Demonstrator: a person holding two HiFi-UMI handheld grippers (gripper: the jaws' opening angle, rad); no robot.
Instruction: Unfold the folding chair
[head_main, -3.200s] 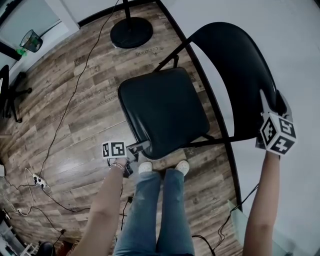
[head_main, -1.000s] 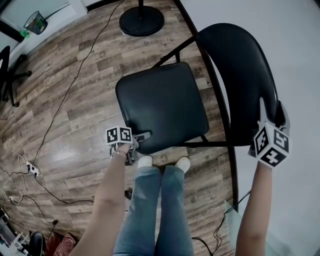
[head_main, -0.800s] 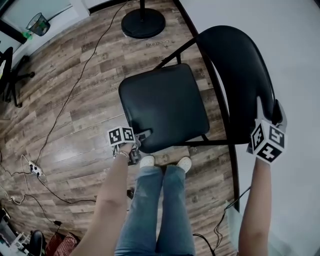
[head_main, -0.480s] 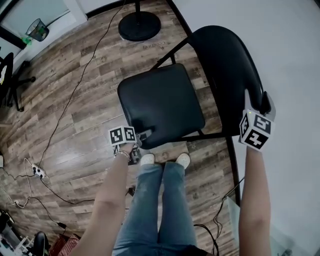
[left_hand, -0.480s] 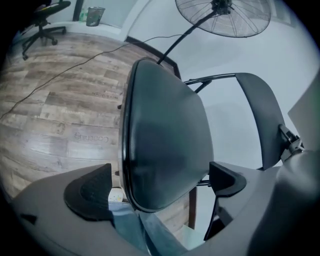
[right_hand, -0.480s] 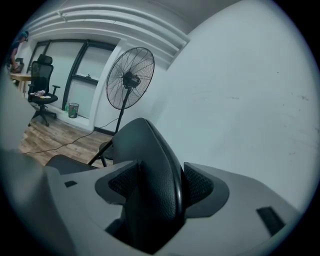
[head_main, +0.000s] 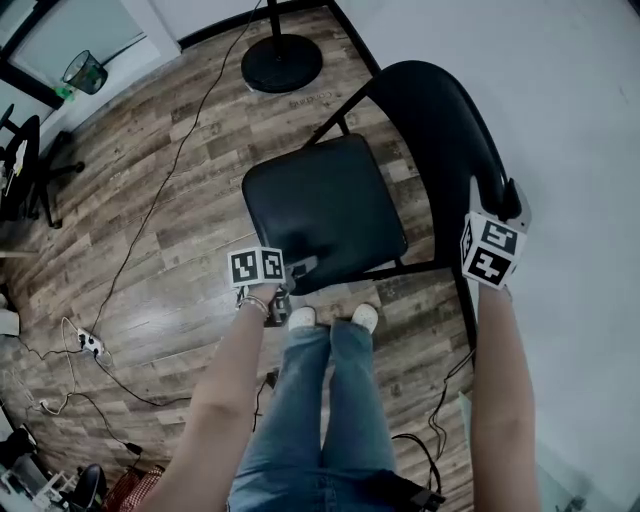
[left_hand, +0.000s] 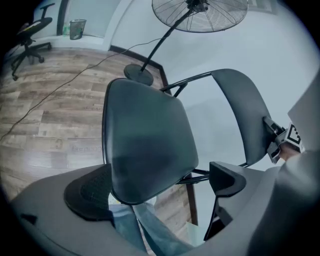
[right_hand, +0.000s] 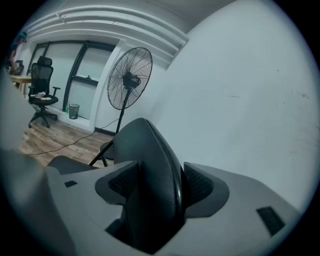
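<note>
Wood floor (head_main: 140, 220), white wall (head_main: 580, 90). The right gripper (head_main: 496, 203) pinches the backrest (head_main: 440, 130) of the chair (head_main: 350, 170); the left gripper (head_main: 297, 270), spread, hangs at the lower-left edge of the seat (head_main: 320, 215).

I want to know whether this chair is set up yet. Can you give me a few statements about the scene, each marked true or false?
1. The right gripper is shut on the top of the backrest. True.
2. The left gripper is clamped on the seat. False: its fingers stand wide apart. They have just been opening and press on nothing; the seat lies beyond them.
3. The seat is folded up against the backrest. False: it is swung down, roughly flat.
4. A fan stands beyond the backrest. True.
</note>
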